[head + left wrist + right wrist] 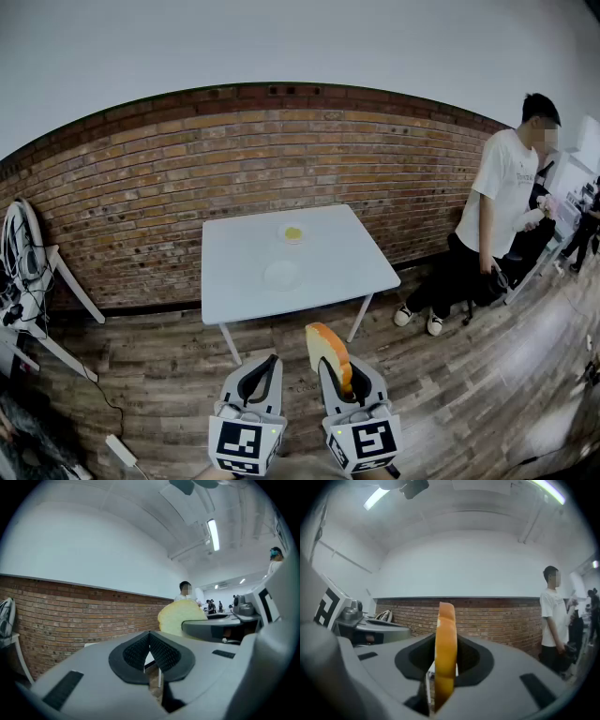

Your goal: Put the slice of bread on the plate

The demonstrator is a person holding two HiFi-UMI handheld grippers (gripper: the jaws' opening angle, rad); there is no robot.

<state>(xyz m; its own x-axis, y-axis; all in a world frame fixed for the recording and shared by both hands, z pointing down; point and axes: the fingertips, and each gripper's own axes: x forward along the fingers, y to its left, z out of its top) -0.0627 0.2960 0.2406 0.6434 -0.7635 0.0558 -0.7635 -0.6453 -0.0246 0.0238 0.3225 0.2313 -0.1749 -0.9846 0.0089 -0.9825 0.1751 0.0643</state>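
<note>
My right gripper (345,377) pinches bread slice (327,349) upright, low centre of head view, over wood floor, well short of table (234,281). My left gripper (263,371) just beside it, jaws pressed together, nothing between. I see white plate (282,275) mid-table; second plate (293,233) behind it, something yellow on it.

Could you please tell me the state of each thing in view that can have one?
slice of bread: upright on edge, held above the floor, not yet on a plate.
right gripper: shut on the slice of bread.
left gripper: shut, empty.
near plate: empty, on the table.
far plate: holds something yellow.
</note>
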